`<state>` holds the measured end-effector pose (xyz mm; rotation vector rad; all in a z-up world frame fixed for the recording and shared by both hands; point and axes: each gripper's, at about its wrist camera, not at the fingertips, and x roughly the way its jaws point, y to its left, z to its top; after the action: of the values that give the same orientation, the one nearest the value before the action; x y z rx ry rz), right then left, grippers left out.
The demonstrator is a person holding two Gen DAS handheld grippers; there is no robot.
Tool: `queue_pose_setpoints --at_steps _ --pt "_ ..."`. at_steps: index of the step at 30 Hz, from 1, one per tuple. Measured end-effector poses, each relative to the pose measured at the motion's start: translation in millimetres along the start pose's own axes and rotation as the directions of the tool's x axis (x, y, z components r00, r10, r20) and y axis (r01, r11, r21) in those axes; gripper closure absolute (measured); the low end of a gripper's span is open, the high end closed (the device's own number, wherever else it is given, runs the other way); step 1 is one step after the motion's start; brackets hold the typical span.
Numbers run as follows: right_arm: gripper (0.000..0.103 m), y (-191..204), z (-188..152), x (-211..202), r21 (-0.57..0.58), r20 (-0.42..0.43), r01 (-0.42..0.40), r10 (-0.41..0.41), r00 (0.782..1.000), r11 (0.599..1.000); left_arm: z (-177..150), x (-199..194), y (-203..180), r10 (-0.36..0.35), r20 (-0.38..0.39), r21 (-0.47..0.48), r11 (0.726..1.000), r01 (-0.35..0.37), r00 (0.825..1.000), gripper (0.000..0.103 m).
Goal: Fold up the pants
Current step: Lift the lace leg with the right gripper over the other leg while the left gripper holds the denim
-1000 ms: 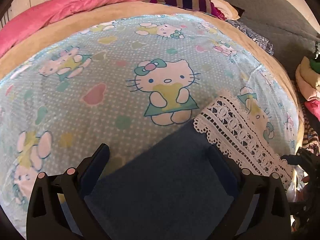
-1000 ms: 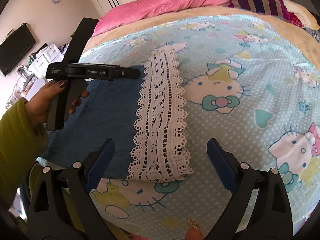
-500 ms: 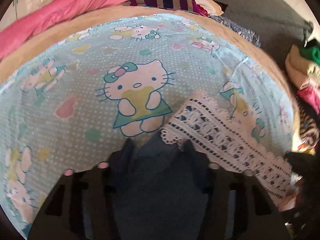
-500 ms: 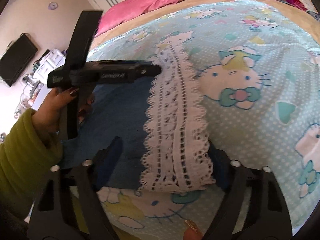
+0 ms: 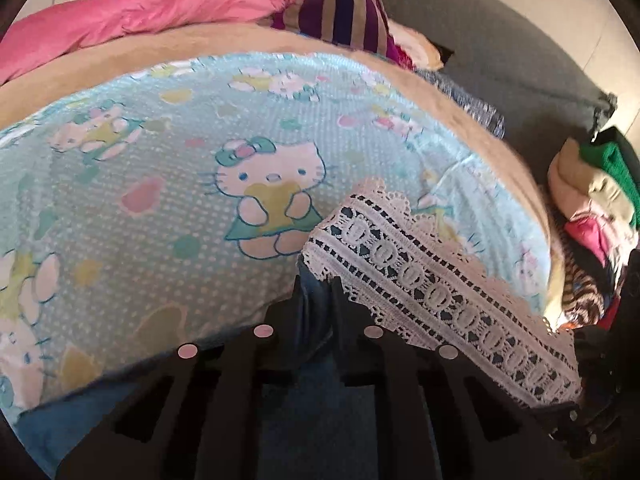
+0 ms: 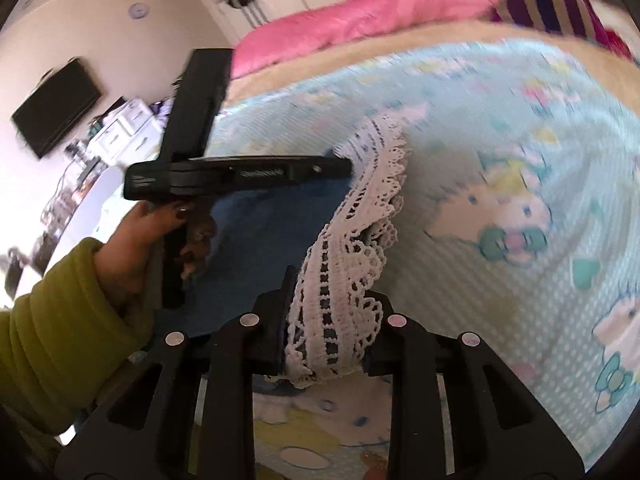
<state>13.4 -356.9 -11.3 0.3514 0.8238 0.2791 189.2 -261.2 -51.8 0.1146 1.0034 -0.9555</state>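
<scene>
Here, the likeliest trouble is a lopsided lift: the blue pants (image 6: 256,240) lie on the near part of a pale blue cartoon-cat bedsheet (image 5: 140,184), and each claw pinches only a small bite at the hem end, where a white lace trim (image 5: 432,280) runs across the leg. The right gripper (image 6: 324,320) is clamped on the near end of the lace, and since lace is loose and stretchy it may slip out or pull away from the denim if the hands travel unevenly. The left gripper (image 5: 318,300) is clamped on a thin fold of blue cloth just left of the lace's far end; so small a pinch could let go once the weight of the leg hangs from it. Both sets of jaws have just been closing, with the fabric between them. The right view is blurred, so how much denim sits under the lace in that grip is hard to tell. If one corner drops, the fold would likely land crooked. As for pose, both grippers tilt downward toward the bed. In the right view the left tool reaches across from the left, held by a hand (image 6: 136,248) in an olive-green sleeve (image 6: 60,340). A pink duvet (image 5: 140,12) and a striped pillow (image 5: 340,16) lie at the far edge.
</scene>
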Motion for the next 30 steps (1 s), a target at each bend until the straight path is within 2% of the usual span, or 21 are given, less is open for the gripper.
queue_pose_setpoints --at_steps 7,11,15,18,20,22,25,28,30 --pt "0.084 52 18 2 -0.136 0.018 -0.069 0.072 0.997 0.988 -10 -59 19 0.002 0.117 -0.061 0.998 0.005 0.993 0.092" --pt "0.084 84 21 23 -0.203 -0.021 -0.118 0.116 0.993 0.972 -28 -86 41 0.036 0.153 -0.123 0.992 -0.017 0.988 0.091" --pt "0.084 107 12 46 -0.234 -0.082 -0.165 0.149 0.985 0.958 -54 -99 65 0.097 0.149 -0.212 0.975 -0.064 0.984 0.089" --pt "0.084 133 4 62 -0.270 -0.122 -0.195 0.167 0.978 0.943 -77 -119 94 0.145 0.162 -0.338 0.938 -0.083 0.976 0.089" --pt "0.084 153 -1 71 -0.308 -0.143 -0.212 0.175 0.974 0.927 -93 -142 116 0.172 0.188 -0.443 0.893 -0.073 0.967 0.089" --pt "0.084 170 -8 76 -0.344 -0.163 -0.227 0.180 0.970 0.911 -111 -172 133 0.220 0.234 -0.513 0.856 -0.072 0.947 0.078" --pt "0.084 192 -22 90 -0.417 -0.216 -0.246 0.167 0.962 0.875 -135 -202 144 0.267 0.268 -0.568 0.820 -0.072 0.926 0.065" --pt "0.084 209 -43 107 -0.461 -0.296 -0.284 0.156 0.942 0.841 -153 -215 147 0.276 0.271 -0.594 0.802 -0.065 0.922 0.059" --pt "0.077 215 -50 110 -0.466 -0.324 -0.314 0.170 0.931 0.827 -159 -215 146 0.260 0.269 -0.597 0.800 -0.051 0.927 0.059"
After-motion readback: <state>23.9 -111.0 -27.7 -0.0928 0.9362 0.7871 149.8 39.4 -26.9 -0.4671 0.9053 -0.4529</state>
